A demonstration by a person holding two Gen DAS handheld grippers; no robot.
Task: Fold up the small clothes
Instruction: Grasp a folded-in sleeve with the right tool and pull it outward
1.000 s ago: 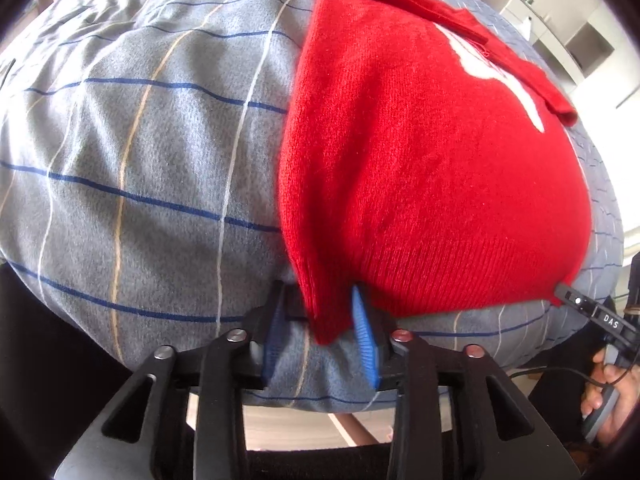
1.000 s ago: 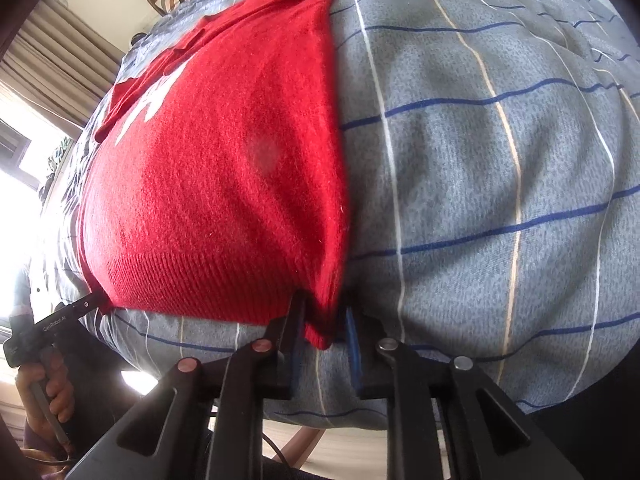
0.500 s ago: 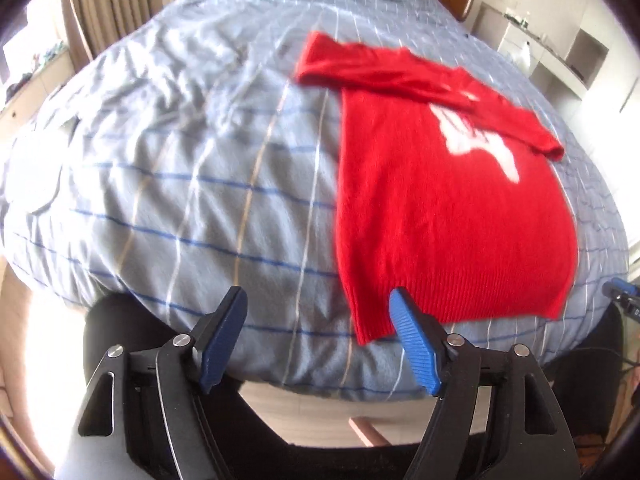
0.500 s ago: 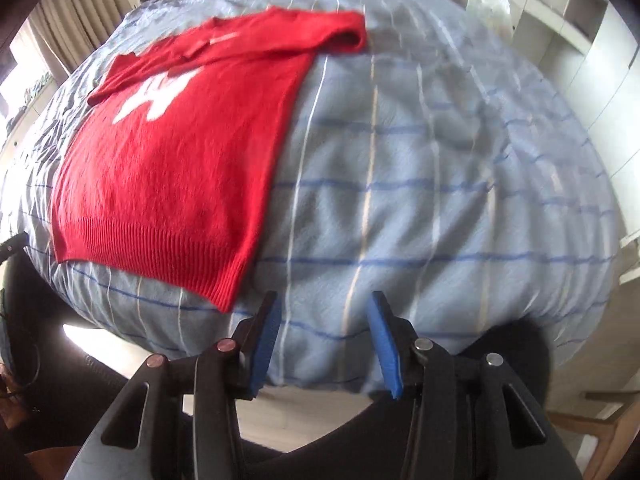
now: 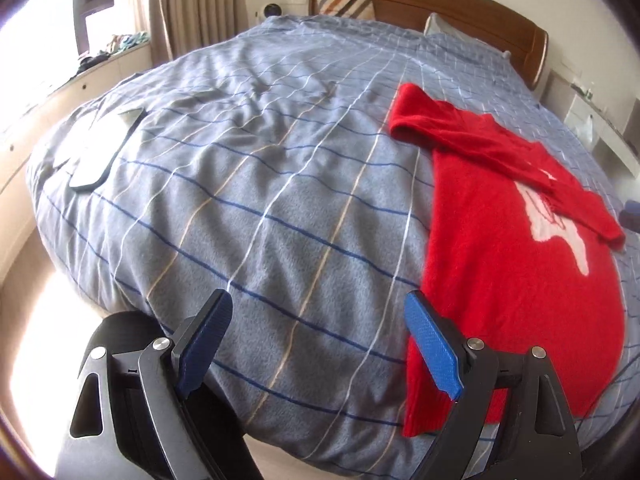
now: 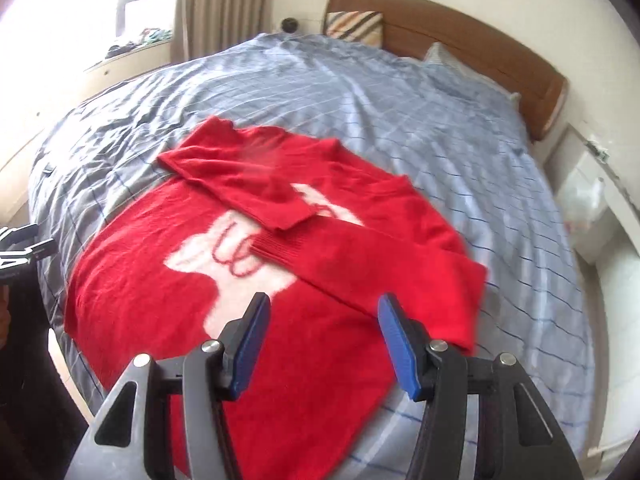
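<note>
Big bed with a blue-grey checked cover fills both views, wooden headboard at the far end. The red sweater lies flat on it near the foot edge, hem toward the grippers, neck toward the headboard, so its long axis runs pretty much straight away from the fingers. Both sleeves look folded in across the chest over the white print, one overlapping the other. The left gripper is wide open, holding nothing, hovering off the foot of the bed with the sweater off to its right, the sweater's left edge just beside the right pad. The right gripper is also open and empty, and it sits right over the lower half of the sweater, so I'd say the right one is nearer. My guess is the next move is pinching the hem corners and carrying them up toward the neck, so each gripper would need to shift out to its own corner first.
</note>
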